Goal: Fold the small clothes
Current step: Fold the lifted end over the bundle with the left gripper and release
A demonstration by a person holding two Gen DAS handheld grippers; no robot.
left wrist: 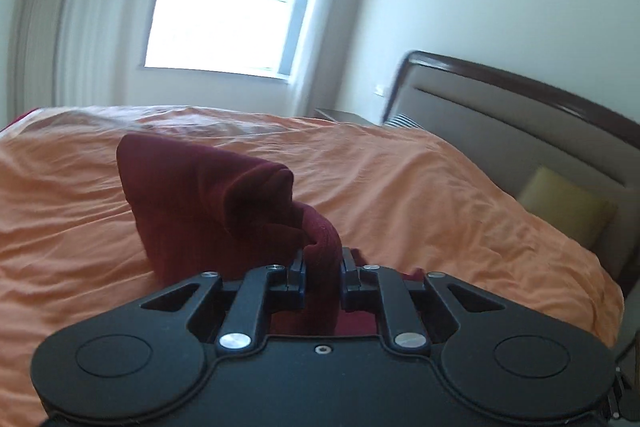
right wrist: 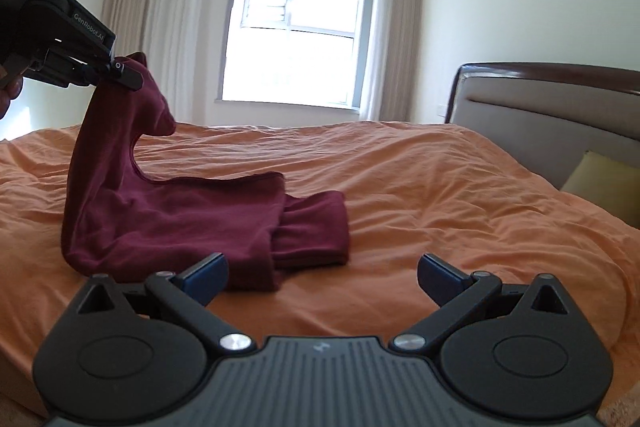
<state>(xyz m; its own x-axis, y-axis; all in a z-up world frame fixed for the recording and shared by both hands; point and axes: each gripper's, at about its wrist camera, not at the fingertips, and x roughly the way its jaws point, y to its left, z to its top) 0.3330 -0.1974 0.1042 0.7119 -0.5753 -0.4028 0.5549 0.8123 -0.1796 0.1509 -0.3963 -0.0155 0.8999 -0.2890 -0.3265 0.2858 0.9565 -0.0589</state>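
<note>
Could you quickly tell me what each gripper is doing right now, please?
Left gripper: closed on a raised part of the maroon garment.
Right gripper: open, holding nothing, above the orange bedspread.

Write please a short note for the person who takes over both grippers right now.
Left gripper: shut on one end of the dark red garment, held lifted above the bed.
Right gripper: open, holds nothing, low over the orange cover near the garment's front edge.
Garment: the rest lies on the cover, partly doubled over.
Done: one end picked up.
Left: lay the lifted end over, smooth, finish the fold.
</note>
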